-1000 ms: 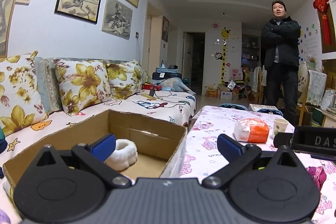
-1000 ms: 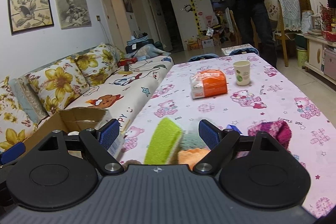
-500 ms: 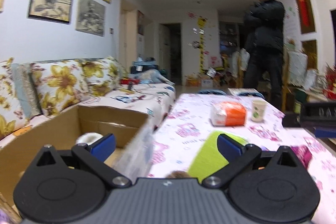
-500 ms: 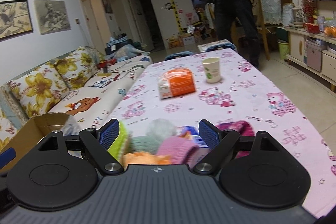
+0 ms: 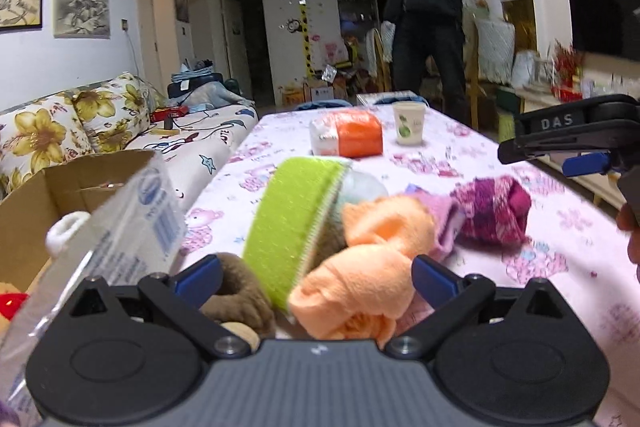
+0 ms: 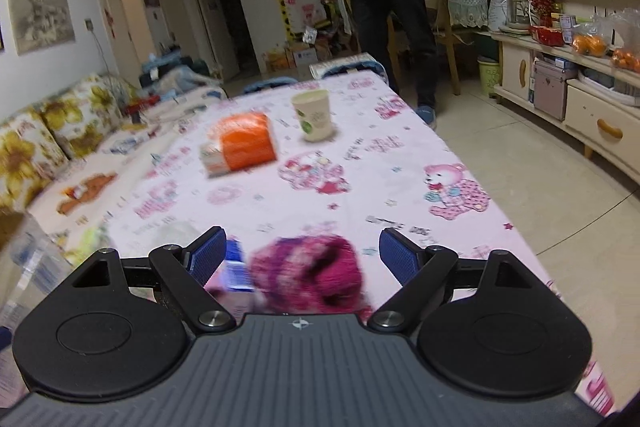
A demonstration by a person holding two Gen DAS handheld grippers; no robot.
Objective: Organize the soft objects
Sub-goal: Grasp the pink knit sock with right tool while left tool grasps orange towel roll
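A heap of soft things lies on the pink cartoon tablecloth [image 5: 472, 155]. My left gripper [image 5: 316, 273] is open right at the heap: an orange rolled cloth [image 5: 372, 267], a green sponge pad [image 5: 292, 223] and a brown fuzzy piece [image 5: 240, 299] sit between its fingers, none pinched. A magenta knitted item [image 5: 494, 209] lies to the right. My right gripper [image 6: 304, 253] is open over that magenta knitted item [image 6: 308, 269], blurred. A cardboard box [image 5: 48, 203] at the left holds a white item [image 5: 66, 227].
An orange-and-white packet [image 5: 346, 139] and a paper cup [image 5: 408, 123] stand farther along the table. A sofa with flowered cushions [image 5: 44, 131] runs along the left. A person in dark clothes [image 5: 424, 11] stands at the table's far end. A low cabinet [image 6: 568, 99] lines the right wall.
My left gripper swung right from over the box to the heap of soft things. My right gripper moved right, from the green pad to the magenta knitted item. Both stayed open.
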